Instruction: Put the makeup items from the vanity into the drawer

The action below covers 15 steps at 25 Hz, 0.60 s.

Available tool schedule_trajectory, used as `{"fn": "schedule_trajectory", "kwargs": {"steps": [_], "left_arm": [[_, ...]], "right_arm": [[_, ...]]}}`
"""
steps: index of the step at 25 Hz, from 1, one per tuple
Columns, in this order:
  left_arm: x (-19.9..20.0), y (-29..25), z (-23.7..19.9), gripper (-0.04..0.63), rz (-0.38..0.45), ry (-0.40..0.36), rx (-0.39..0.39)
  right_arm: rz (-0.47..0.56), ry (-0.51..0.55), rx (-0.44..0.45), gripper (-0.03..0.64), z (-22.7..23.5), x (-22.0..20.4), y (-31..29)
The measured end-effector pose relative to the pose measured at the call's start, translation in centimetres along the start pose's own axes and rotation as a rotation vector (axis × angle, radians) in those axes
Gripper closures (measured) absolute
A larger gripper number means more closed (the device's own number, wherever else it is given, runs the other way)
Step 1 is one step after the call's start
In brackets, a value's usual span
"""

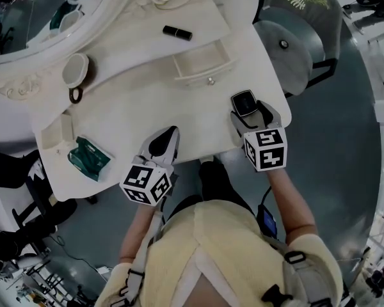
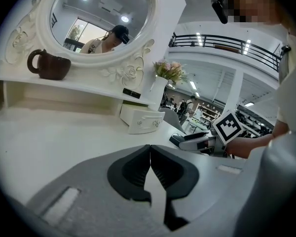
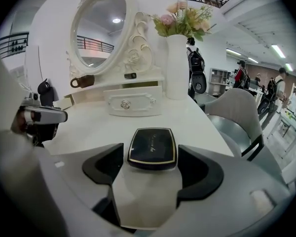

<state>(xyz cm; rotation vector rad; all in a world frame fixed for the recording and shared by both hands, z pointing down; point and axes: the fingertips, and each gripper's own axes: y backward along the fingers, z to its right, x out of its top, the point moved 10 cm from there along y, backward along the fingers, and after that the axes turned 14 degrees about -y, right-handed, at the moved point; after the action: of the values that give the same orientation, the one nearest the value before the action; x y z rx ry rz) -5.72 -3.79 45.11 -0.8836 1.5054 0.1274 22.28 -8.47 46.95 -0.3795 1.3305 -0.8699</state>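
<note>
A black compact (image 1: 244, 102) with a gold rim lies flat on the white vanity (image 1: 134, 107) near its right edge. My right gripper (image 1: 246, 109) is open around it, and a small gap shows on each side between the compact (image 3: 152, 148) and the pads. The small white drawer (image 1: 201, 61) stands pulled out beyond it, its inside showing. On the shelf above the drawer lies a black lipstick (image 1: 177, 32). My left gripper (image 1: 165, 139) hovers over the vanity's front edge, shut with nothing in it (image 2: 150, 157).
A brown mug (image 1: 75, 70) stands by the oval mirror (image 2: 101, 19). A green packet (image 1: 89, 158) lies at the vanity's left front. A white vase of flowers (image 3: 177, 68) stands right of the drawer (image 3: 133, 104). A grey chair (image 1: 291, 50) is beside the right edge.
</note>
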Motion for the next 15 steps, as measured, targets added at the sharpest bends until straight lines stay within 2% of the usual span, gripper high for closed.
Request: {"fn": "schedule_trajectory", "kwargs": {"steps": [5, 15], "left_arm": [[-0.1, -0.1, -0.3, 0.595, 0.0, 0.005, 0.0], [0.4, 1.3, -0.8, 0.598, 0.029, 0.047, 0.019]], "right_arm": [[-0.029, 0.009, -0.041, 0.29, 0.0, 0.1, -0.3], [-0.03, 0.011, -0.042, 0.304, 0.2, 0.1, -0.2]]}}
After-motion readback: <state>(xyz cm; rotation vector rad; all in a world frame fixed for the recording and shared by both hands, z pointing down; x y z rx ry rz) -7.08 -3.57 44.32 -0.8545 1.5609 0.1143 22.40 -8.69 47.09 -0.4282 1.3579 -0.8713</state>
